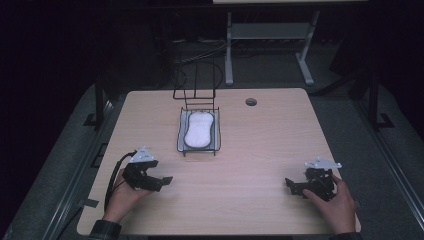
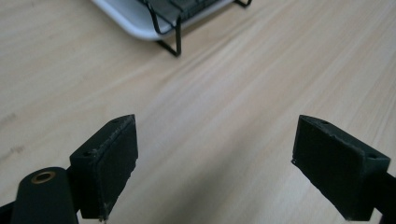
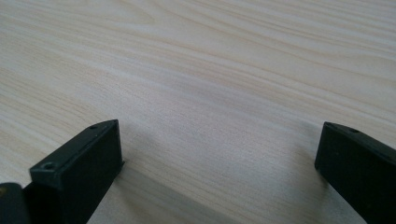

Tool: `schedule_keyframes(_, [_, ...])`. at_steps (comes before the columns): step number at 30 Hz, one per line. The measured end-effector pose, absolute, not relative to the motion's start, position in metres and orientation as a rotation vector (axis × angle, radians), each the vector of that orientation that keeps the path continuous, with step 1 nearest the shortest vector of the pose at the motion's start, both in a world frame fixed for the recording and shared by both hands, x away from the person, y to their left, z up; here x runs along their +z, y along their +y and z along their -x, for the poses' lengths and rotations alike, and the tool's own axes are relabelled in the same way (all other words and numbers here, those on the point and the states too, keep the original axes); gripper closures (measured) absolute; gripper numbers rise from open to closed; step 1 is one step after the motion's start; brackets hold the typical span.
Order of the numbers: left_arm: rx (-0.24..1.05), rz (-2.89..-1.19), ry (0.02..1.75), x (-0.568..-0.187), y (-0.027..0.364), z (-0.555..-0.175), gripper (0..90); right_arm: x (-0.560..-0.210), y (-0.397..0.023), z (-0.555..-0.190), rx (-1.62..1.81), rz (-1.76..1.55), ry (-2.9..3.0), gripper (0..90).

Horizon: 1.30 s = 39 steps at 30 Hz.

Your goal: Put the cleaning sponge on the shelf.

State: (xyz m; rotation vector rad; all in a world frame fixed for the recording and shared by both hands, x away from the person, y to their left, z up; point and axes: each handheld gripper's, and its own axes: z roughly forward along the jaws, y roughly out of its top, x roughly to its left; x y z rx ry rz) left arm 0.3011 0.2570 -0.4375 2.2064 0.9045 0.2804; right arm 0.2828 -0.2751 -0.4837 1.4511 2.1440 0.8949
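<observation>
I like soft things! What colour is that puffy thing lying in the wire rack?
White. The puffy peanut-shaped pad lies in the black wire rack, clearest in the high view.

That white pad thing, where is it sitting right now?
In the high view the white pad lies in a small wire rack on the far middle of the table, left of the round hole.

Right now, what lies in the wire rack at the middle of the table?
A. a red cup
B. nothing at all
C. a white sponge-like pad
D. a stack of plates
C: in the high view a white, peanut-shaped pad lies flat in the tray of the black wire rack, apart from both grippers.
</observation>
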Motion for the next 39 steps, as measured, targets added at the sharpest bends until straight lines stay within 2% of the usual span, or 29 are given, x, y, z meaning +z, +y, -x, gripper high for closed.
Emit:
schedule_keyframes(23, [0.303,-2.297,0.965,-0.462,0.273,-0.277,13.6,-0.484,-0.275,-0.283,0.895,-1.451,2.144,0.2])
schedule_keyframes(39, [0.390,-2.192,0.895,-0.475,0.282,-0.266,13.0,-0.484,-0.275,-0.283,0.894,-1.454,2.143,0.3])
